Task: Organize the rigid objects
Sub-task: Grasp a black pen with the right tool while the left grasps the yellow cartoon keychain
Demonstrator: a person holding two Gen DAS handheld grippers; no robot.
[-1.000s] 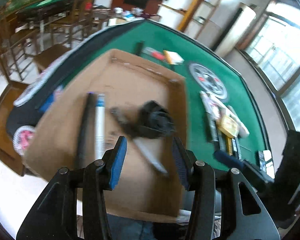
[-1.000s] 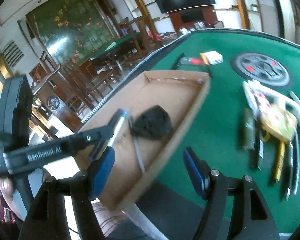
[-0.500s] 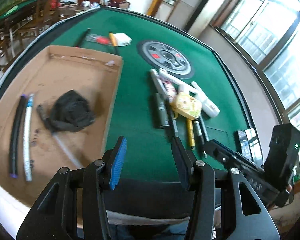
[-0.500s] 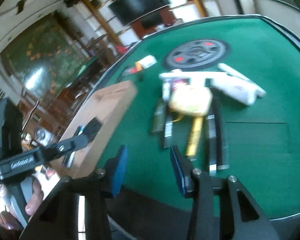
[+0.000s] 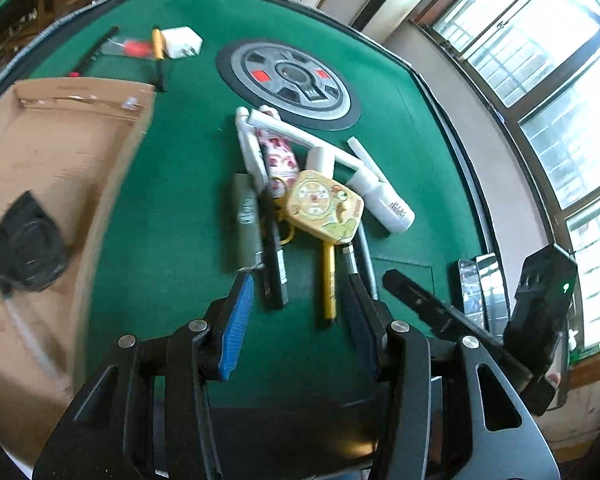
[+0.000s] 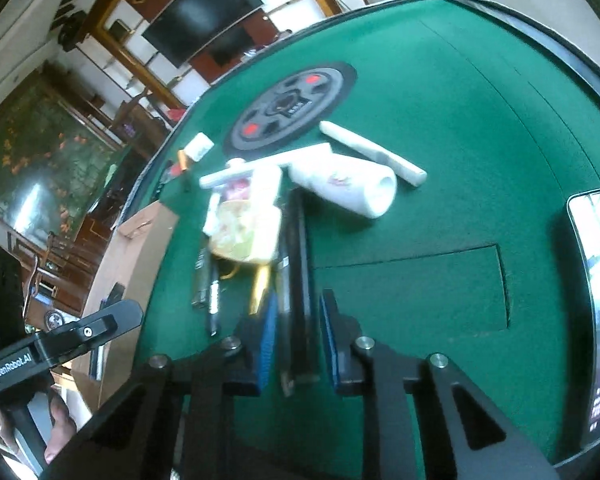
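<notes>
Bench (image 5: 172, 184): covered in green felt, with a round grey dial printed near its middle.
Pile (image 5: 300, 200): pens, white tubes and a cream tin (image 5: 325, 207) are heaped together on the felt, right of the cardboard box (image 5: 60, 152).
Box contents: a black round object (image 5: 26, 242) is seen inside (blurred).
Left gripper (image 5: 298, 320): held above the near end of the pile; its fingers are spread apart, and nothing is gripped between them.
Right gripper (image 6: 298, 340): its fingers have just been closing, and a long black pen (image 6: 300, 280) lies between them; whether the pads press on it cannot be told.
Phone (image 6: 596, 300): lying at the right edge of the bench.
</notes>
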